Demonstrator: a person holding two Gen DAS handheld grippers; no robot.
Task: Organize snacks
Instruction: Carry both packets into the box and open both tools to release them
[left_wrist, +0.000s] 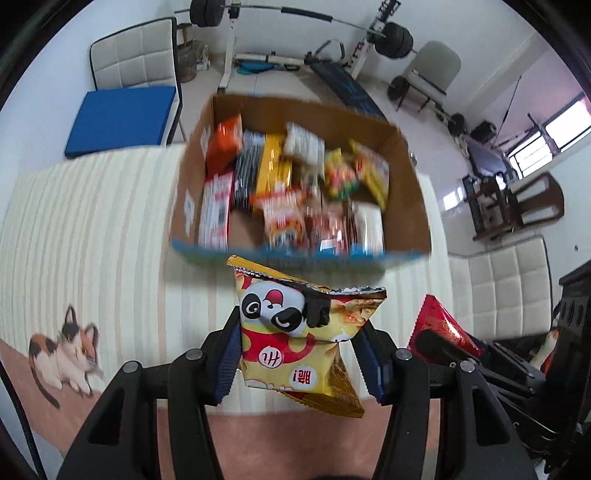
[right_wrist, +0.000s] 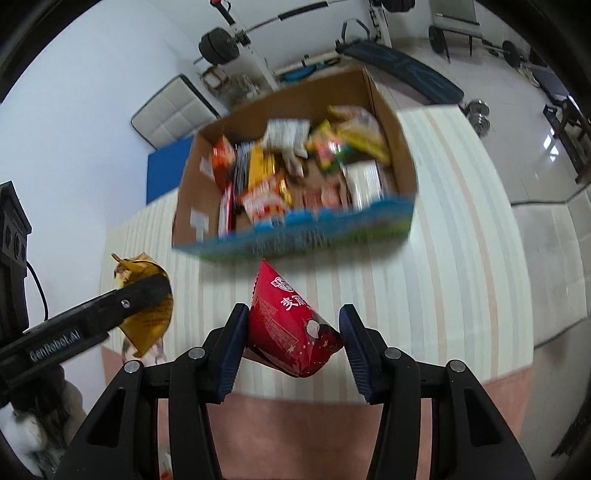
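Left wrist view shows our left tool (left_wrist: 301, 345) pinching a yellow panda snack bag (left_wrist: 299, 332), its blue pads pressed on either side of the packet, which hangs clear of the table (left_wrist: 92, 221) just on the near side of the cardboard box (left_wrist: 406, 206). From the right wrist view, our right tool (right_wrist: 291, 339) pinches a red snack bag (right_wrist: 288, 325) in the same way, also held above the striped cloth and short of the box's blue front edge. We judge the step in hand to be the carry: both packets are lifted and not yet over the box. Next, we think, each tool has to travel forward past that front edge, get over a free spot, and only then let go (the bare cardboard floor near the front, left of centre, looks the likeliest gap). Inside the box we see many packets packed side by side: orange, black-and-white striped and yellow ones toward the left wall, a white one at the back, green and yellow ones toward the right wall; the blur hides their labels.
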